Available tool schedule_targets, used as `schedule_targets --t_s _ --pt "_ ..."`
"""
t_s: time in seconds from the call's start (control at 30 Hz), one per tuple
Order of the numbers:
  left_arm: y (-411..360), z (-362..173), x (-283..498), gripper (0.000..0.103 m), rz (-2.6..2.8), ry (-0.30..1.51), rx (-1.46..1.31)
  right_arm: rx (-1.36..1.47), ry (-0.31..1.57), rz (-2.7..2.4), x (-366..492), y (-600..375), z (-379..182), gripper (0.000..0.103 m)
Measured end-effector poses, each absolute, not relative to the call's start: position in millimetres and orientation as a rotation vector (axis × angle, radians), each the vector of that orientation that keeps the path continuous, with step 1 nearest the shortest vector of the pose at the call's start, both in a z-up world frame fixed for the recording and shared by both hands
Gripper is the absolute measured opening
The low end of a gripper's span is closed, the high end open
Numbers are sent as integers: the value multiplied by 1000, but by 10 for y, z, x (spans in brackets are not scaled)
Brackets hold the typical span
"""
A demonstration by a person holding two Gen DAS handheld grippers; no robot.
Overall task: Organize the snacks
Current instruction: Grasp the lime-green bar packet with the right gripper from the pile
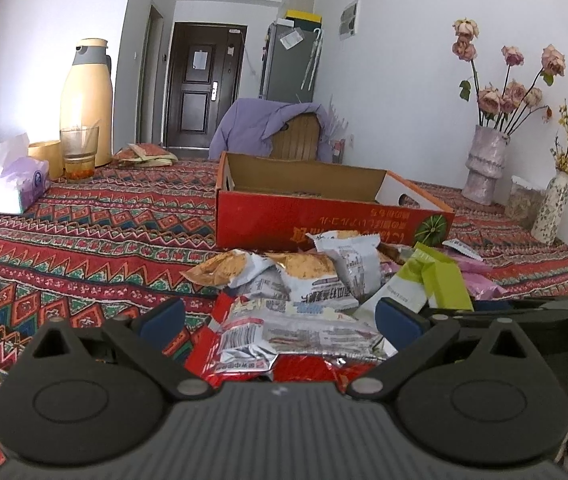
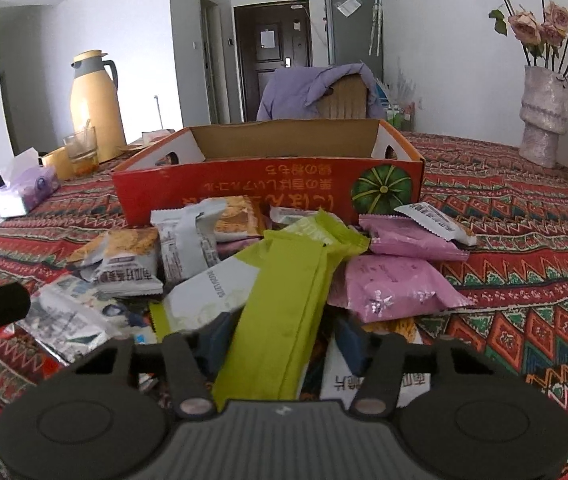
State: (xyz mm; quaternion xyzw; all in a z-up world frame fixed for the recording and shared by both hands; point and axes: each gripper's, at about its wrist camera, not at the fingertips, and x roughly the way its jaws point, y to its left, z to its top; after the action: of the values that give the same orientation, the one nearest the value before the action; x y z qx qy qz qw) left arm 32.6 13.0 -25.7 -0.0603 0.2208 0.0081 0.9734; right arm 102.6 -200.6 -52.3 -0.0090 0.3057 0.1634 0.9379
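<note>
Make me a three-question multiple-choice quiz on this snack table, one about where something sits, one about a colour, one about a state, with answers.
1. Where does the pile of snack packets lie?
A. inside the red cardboard box
B. on the tablecloth in front of the box
C. on the chair

2. What colour is the long packet between the right gripper's jaws?
A. lime green
B. blue
C. black

3. How do the left gripper's jaws stand?
A. shut on a packet
B. wide open over the packets
C. out of view

Answers: 1 B, the packets lie against the front wall of the red cardboard box; 2 A, its wrapper is plain lime green; 3 B, a wide gap shows between its blue pads.
</note>
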Motion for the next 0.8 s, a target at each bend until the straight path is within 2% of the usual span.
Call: schedule_targets --t_s 0.03,0.23,0.53,0.8 --pt "131 -263 333 103 16 449 -122 -22 623 342 1012 -2006 -518 45" --pt "116 -278 364 103 16 466 -116 -40 603 374 932 -2027 -504 38" --pt "84 -213 464 103 47 489 -94 -29 499 395 817 -2108 -339 36" --pt "-73 -37 868 103 50 546 -62 -7 453 368 912 -2208 -237 36"
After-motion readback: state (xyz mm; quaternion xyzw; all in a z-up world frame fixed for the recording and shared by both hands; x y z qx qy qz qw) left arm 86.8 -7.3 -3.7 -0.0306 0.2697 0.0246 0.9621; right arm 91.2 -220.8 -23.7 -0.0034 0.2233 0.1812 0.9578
